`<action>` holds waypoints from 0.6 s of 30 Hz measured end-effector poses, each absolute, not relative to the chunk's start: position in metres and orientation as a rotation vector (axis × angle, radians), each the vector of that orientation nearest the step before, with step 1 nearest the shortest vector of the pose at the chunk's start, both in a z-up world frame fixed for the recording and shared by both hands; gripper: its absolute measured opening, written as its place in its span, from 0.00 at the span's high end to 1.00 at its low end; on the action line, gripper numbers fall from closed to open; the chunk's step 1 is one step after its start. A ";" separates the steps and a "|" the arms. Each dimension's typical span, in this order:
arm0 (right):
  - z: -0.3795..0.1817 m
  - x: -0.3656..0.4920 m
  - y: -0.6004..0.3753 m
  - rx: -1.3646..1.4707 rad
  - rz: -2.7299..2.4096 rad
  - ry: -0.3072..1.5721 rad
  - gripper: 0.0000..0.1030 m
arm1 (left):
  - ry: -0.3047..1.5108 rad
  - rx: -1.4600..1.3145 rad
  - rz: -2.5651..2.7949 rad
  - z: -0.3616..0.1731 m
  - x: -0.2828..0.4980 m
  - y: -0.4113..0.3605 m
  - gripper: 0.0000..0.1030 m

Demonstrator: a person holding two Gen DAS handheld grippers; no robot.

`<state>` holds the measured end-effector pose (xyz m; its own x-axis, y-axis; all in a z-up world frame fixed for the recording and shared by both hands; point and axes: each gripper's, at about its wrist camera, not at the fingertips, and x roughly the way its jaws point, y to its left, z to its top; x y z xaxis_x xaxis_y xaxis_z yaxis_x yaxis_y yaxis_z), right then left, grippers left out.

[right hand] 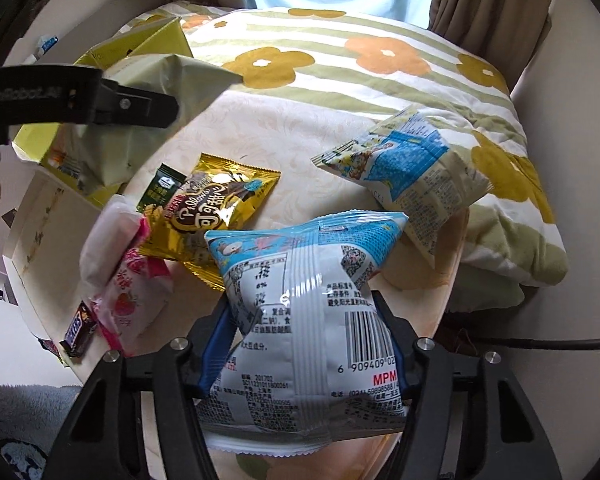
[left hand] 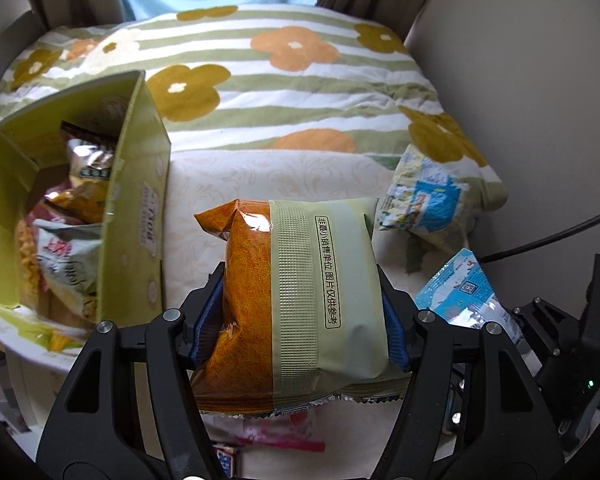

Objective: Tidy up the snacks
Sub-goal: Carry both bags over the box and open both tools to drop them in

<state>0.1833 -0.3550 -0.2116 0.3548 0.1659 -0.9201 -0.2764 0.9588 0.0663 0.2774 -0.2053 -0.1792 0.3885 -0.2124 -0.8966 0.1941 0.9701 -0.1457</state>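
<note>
Left hand-held gripper (left hand: 300, 320) clamps orange-green snack bag (left hand: 300, 296), right hand-held gripper (right hand: 304, 344) clamps blue-white packet (right hand: 304, 320); both light, crinkly, best pinched mid-body.

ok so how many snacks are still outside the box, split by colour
blue and white packets: 2
gold packet: 1
pink strawberry packet: 1
dark green packet: 1
chocolate bar: 1
orange and green packet: 1
total: 7

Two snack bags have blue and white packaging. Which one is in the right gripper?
The blue-and-white bag with the barcode, pinched in the right gripper. The other blue-and-white bag lies free against the flowered quilt.
</note>
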 end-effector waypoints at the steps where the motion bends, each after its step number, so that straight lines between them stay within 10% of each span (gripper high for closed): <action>1: -0.206 0.182 -0.355 -0.101 0.284 1.165 0.43 | 1.130 -0.022 -0.263 -0.171 0.274 -0.202 0.39; 18: -0.084 0.203 -0.221 -0.152 0.273 0.886 0.43 | 0.958 -0.057 -0.185 -0.088 0.274 -0.023 0.39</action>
<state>0.2034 -0.2207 -0.0844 0.6010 0.1720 -0.7805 -0.2966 0.9548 -0.0180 0.2741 -0.0232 -0.0883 0.5610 -0.1820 -0.8075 0.1321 0.9827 -0.1298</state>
